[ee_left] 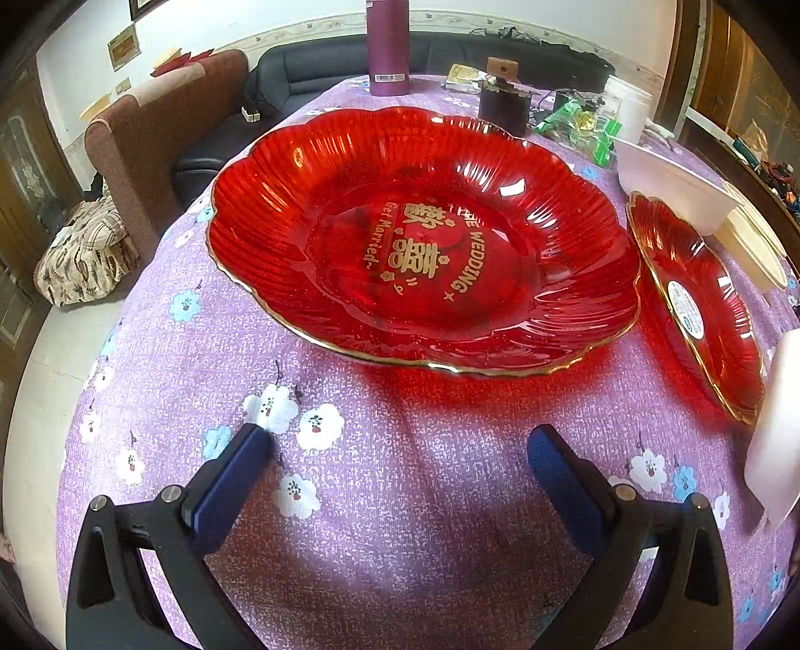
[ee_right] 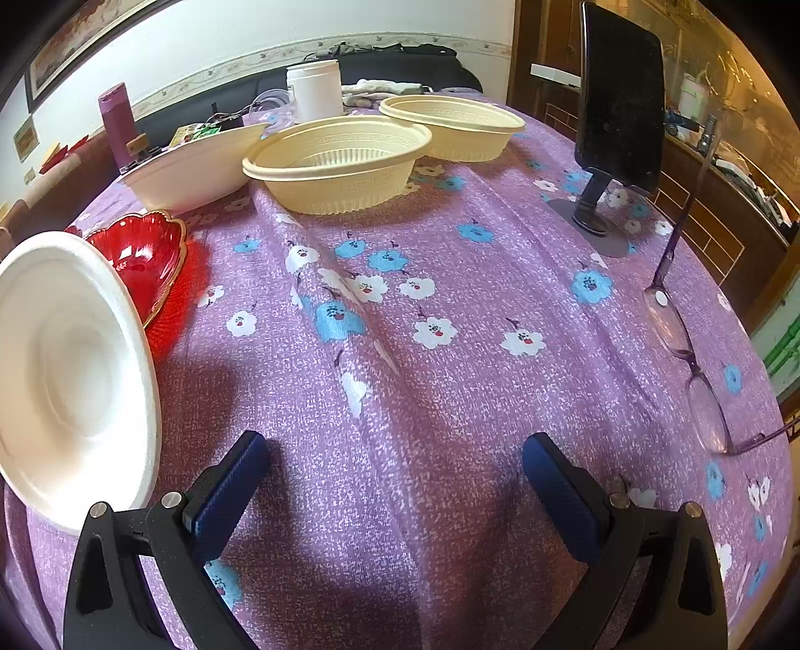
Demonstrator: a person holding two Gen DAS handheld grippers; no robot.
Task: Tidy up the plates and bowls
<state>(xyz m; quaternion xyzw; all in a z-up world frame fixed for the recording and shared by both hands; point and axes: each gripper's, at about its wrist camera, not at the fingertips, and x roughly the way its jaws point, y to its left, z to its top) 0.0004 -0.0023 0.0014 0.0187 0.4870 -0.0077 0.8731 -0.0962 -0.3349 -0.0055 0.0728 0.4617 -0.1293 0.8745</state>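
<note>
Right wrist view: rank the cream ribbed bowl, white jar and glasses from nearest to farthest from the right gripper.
From the right gripper:
1. Glasses, right, near the table edge.
2. Cream ribbed bowl, ahead, slightly left.
3. White jar, far end, behind the bowl.

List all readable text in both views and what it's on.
"THE WEDDING": gold, centre of the large red plate.
"Get Married~": gold, same plate, with a gold double-happiness sign.
Sticker on the smaller red plate: too small.
Barcode label on the purple bottle: unreadable.
Right wrist view: none.
</note>
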